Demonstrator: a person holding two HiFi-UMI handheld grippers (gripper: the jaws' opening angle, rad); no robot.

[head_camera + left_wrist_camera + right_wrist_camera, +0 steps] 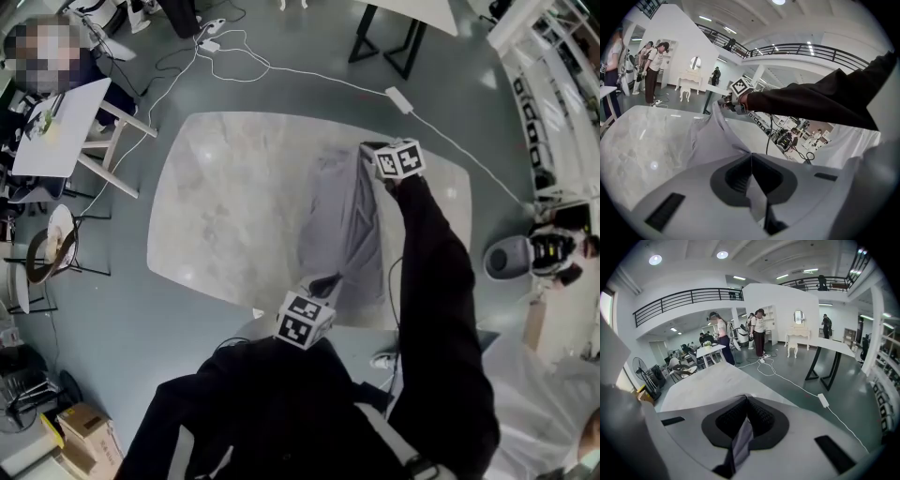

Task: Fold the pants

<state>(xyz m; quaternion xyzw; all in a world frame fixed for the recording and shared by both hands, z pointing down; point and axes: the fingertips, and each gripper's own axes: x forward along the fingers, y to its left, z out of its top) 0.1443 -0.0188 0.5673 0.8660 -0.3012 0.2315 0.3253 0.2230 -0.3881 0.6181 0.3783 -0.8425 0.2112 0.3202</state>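
Grey pants [342, 220] lie lengthwise on the right part of the white marble table [225, 206]. My right gripper [371, 155] is at their far end, shut on a pinch of the cloth; grey fabric shows between its pads [740, 439]. At the table's near edge my left gripper [326, 281] is shut on the near end, with a fold of cloth [757, 199] clamped in its jaws. In the left gripper view the pants [710, 140] rise in a taut ridge toward the right gripper [725, 101].
A white cable with a power brick [398, 98] runs over the floor beyond the table. A black-legged table [389, 42] stands further back. At the left are a white desk [56, 127] and chairs; cardboard boxes [84, 427] sit at bottom left. People [651, 65] stand far off.
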